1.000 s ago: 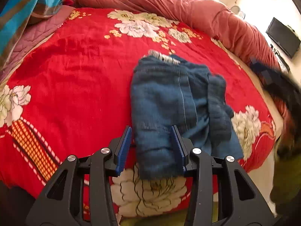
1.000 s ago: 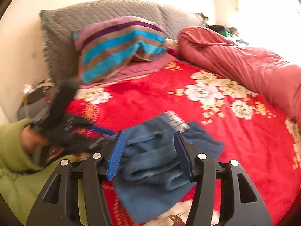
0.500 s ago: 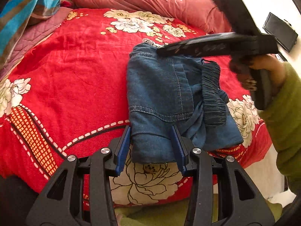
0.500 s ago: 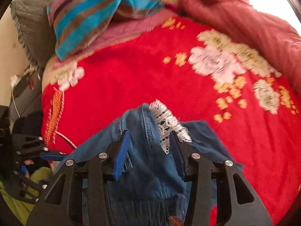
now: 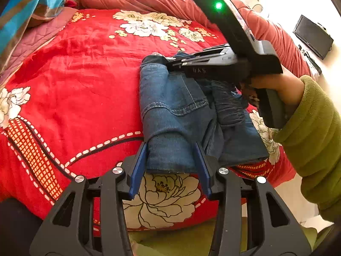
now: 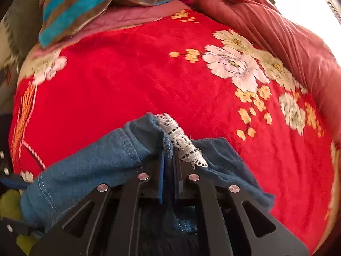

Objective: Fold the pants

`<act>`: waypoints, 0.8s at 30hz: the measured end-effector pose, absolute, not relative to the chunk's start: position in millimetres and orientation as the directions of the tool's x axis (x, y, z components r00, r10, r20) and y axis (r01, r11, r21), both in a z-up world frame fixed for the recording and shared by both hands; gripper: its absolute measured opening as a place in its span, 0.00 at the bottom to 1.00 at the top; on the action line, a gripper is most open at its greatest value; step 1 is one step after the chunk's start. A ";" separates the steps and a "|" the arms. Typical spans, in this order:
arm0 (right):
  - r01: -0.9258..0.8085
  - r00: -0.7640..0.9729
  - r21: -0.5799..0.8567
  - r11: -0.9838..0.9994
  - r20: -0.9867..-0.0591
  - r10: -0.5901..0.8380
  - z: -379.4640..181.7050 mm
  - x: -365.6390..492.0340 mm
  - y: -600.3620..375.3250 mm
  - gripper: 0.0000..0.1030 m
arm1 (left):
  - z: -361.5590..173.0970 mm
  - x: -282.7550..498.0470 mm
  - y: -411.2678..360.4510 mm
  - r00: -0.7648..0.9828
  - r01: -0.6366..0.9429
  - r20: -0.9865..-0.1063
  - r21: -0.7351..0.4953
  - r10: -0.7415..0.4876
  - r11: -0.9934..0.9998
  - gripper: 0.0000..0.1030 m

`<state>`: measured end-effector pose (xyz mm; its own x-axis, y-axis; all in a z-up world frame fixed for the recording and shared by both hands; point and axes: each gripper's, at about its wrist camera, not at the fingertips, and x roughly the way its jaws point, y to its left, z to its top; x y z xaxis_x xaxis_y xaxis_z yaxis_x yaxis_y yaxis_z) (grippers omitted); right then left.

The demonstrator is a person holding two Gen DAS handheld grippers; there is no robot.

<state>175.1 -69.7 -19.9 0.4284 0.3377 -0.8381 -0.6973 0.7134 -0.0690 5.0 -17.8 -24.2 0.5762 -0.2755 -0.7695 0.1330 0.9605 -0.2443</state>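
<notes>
Denim pants are lying folded and bunched on the red blanket, lace trim showing. My right gripper is pinching their far edge; my left gripper is straddling the near fold, spread.

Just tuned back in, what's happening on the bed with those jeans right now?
A person is folding blue jeans on a red floral blanket. The right gripper has its jaws shut on the far edge of the jeans, beside the lace trim. The left gripper sits at the near folded end, jaws open on either side of the denim, not clamped.
</notes>
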 end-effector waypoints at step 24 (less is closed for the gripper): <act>-0.575 0.607 0.066 0.815 -0.633 0.480 61.5 115.7 -140.4 0.67 | -10.3 -8.9 -19.4 0.600 0.111 -0.753 -0.258 -0.272 0.960 0.45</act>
